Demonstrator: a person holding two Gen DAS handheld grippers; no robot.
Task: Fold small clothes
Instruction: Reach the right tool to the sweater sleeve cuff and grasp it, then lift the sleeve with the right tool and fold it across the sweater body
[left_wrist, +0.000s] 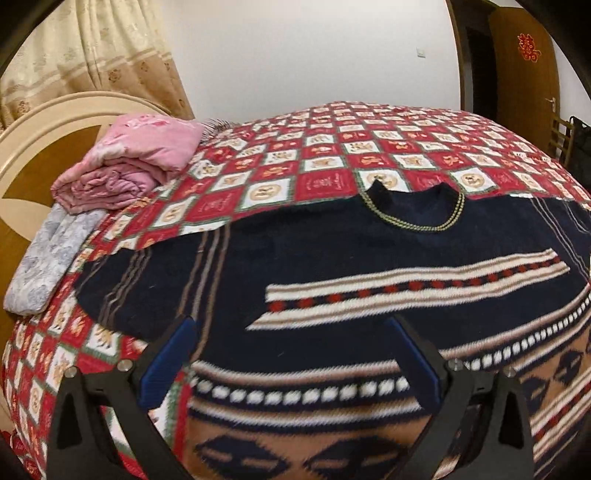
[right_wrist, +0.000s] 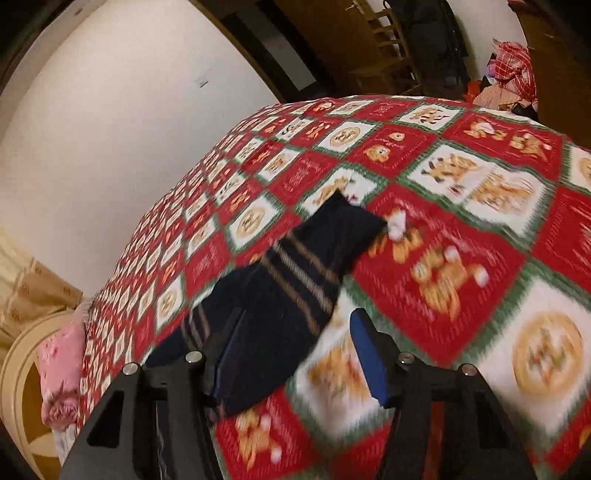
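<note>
1. The left wrist view took in the whole navy patterned sweater (left_wrist: 332, 266), spread flat on the red-and-white checked bedspread (left_wrist: 288, 162), its neckline at twelve o'clock and its banded hem running down to six.
2. That same view alone showed a folded pink quilt (left_wrist: 125, 162) at ten o'clock, with a grey floral pillow (left_wrist: 48, 262) just beside it at nine, and a wooden door (left_wrist: 524, 62) at two.
3. The right wrist view caught only one striped sleeve (right_wrist: 295, 273), lying slantwise across the bedspread (right_wrist: 461, 229) with its cuff toward twelve, and a heap of clothes (right_wrist: 509, 74) far off at one o'clock.
4. The left gripper (left_wrist: 295, 354) stood with its jaws spread wide over the sweater's lower body, the blue pads clear of the knit, nothing grasped.
5. The right gripper (right_wrist: 299, 354) held its jaws about half apart; the sleeve ran by the left pad (right_wrist: 225, 365), whether touching it I couldn't tell, and the right pad was bare over the bedspread. Not clamped.
</note>
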